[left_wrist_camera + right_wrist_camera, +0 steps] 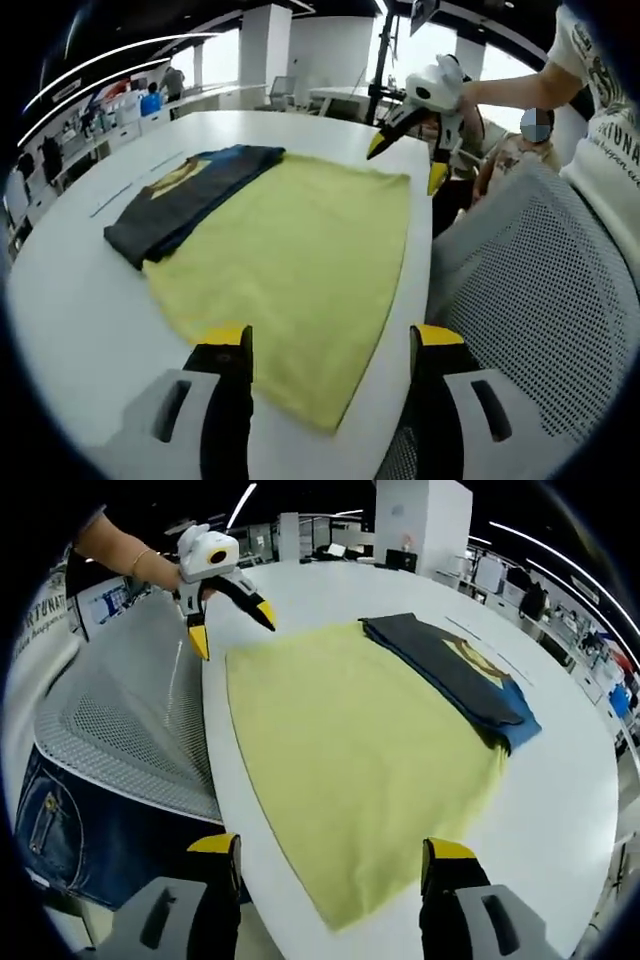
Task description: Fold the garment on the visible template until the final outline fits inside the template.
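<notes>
The dark shirt [195, 195] lies folded along the far edge of the yellow cloth [300, 270] on the white table [80, 320], its long axis running along that edge, well away from both tongs. The left tongs [330, 345] hang with jaws wide apart over the cloth's near corner, holding nothing. The right tongs [330, 855] do the same at the opposite near corner, so neither looks clearly closer to the shirt.

White oval table [80, 310], yellow cloth template [300, 260] spread flat, folded dark garment [190, 195] along its far edge
</notes>
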A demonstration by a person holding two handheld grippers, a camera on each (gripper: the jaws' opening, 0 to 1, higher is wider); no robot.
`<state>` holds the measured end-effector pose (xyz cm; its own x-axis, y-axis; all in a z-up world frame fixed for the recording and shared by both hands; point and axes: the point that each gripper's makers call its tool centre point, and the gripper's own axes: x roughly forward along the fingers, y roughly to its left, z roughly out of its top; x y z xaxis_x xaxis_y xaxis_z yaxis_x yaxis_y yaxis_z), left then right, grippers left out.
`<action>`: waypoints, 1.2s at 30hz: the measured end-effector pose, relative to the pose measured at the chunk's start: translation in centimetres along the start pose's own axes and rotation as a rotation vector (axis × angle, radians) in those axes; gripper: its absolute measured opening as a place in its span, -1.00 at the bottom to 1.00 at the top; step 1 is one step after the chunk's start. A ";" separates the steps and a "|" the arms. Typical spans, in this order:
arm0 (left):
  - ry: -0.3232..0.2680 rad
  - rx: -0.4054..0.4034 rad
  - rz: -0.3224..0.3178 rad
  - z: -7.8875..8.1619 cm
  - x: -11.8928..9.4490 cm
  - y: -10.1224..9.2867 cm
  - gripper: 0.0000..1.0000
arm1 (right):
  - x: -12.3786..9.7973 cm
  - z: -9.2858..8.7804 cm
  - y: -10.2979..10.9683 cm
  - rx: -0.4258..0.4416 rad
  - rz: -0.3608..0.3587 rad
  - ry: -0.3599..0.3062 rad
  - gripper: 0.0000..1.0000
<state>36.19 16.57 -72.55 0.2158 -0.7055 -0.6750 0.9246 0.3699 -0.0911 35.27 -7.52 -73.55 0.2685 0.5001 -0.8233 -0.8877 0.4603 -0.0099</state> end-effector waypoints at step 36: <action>0.194 0.119 0.032 -4.8 -0.5 1.2 -0.59 | 0.4 -4.3 -0.3 -0.115 0.055 0.163 -0.71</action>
<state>35.69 20.30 -75.84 0.1912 -0.5608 -0.8056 0.9514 0.3079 0.0115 34.03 -10.63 -76.34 0.1622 0.3925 -0.9054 -0.9388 0.3440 -0.0191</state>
